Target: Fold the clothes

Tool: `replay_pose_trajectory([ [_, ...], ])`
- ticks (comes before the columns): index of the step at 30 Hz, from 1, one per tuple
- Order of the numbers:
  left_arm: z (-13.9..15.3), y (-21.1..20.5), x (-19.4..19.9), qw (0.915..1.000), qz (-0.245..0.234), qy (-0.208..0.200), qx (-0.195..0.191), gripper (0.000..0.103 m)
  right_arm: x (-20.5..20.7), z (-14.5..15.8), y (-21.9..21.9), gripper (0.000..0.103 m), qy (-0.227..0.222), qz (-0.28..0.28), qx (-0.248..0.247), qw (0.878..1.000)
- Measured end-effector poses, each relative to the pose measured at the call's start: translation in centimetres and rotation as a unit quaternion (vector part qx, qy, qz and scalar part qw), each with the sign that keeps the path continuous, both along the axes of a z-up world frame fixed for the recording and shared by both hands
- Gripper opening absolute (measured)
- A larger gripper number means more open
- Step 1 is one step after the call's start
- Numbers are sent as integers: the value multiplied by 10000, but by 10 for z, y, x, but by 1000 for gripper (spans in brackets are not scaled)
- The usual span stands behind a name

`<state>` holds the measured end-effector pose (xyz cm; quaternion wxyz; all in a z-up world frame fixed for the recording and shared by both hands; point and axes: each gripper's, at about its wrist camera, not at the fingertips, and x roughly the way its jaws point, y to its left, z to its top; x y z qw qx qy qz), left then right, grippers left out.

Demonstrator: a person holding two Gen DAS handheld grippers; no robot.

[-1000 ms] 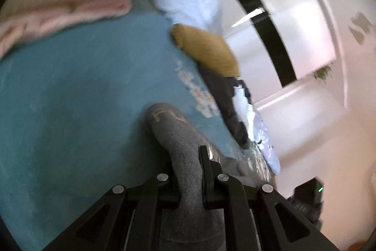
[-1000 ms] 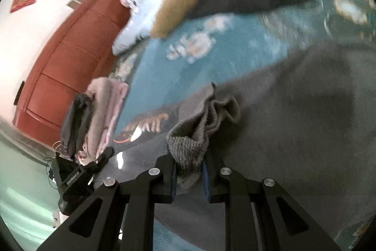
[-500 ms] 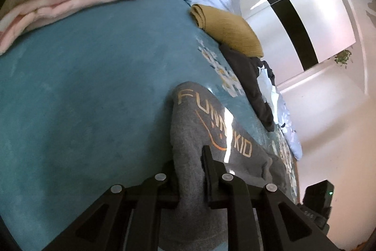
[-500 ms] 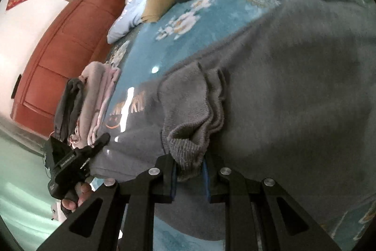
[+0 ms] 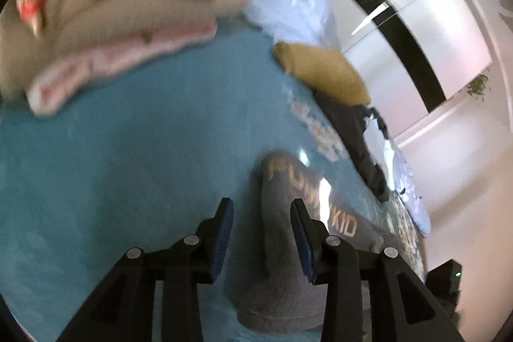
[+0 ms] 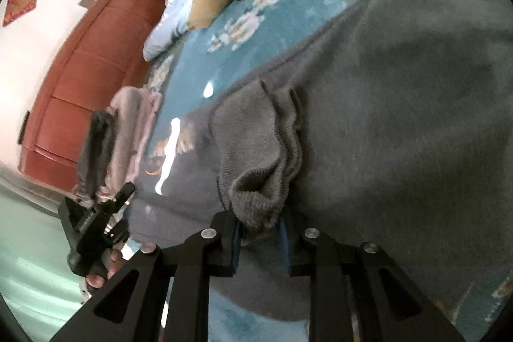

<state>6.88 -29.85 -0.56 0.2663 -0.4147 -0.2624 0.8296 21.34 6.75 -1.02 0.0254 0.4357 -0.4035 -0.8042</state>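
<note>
A grey sweatshirt [image 6: 400, 104] with orange lettering lies on the teal bedspread [image 5: 112, 165]. In the left wrist view its lettered fold [image 5: 288, 213] lies between the spread fingers of my left gripper [image 5: 261, 213], which is open and holds nothing. My right gripper [image 6: 258, 223] is shut on the grey ribbed cuff [image 6: 256, 201] of the sweatshirt, bunched over the body of the garment. The left gripper [image 6: 96, 220] also shows at the left of the right wrist view.
A stack of folded pink, beige and dark clothes [image 5: 121, 31] lies at the bed's far end. A mustard garment [image 5: 323, 76], a dark garment [image 5: 356, 143] and light blue pillows [image 5: 288, 8] lie along the bed's side. A red wooden headboard [image 6: 86, 69] stands behind.
My left gripper has opened and let go of the grey sweatshirt fold, which now lies on the bedspread. The right gripper keeps its hold on the cuff and has lowered it.
</note>
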Motion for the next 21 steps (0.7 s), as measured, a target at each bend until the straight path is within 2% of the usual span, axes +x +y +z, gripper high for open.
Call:
replay_pose_trajectory([
  [2, 12, 10, 8, 9992, -241, 236, 209, 47, 8, 14, 11, 23, 157, -102, 6, 9998],
  [3, 16, 18, 12, 9983, -403, 319, 279, 48, 15, 24, 18, 23, 218, -216, 159, 9994],
  [5, 23, 43, 23, 9957, -785, 431, 242, 48, 30, 42, 33, 23, 338, -445, 462, 9974],
  [7, 24, 70, 32, 9921, -1145, 481, 165, 48, 53, 44, 51, 23, 252, -737, 487, 9958],
  [9, 21, 103, 38, 9876, -1520, 385, 98, 48, 77, 47, 70, 25, 167, -1029, 512, 9932],
  [11, 15, 135, 46, 9816, -1887, 279, -6, 48, 100, 49, 88, 31, 81, -1319, 536, 9898],
  [13, 3, 161, 50, 9763, -2145, 112, -252, 48, 123, 51, 106, 34, -4, -1609, 560, 9854],
  [16, -22, 181, 54, 9712, -2240, -272, -768, 48, 158, 54, 133, 47, -132, -2038, 591, 9771],
  [21, -26, 173, 50, 9739, -2189, -380, -471, 48, 160, 22, 147, 54, -272, -2241, 34, 9742],
])
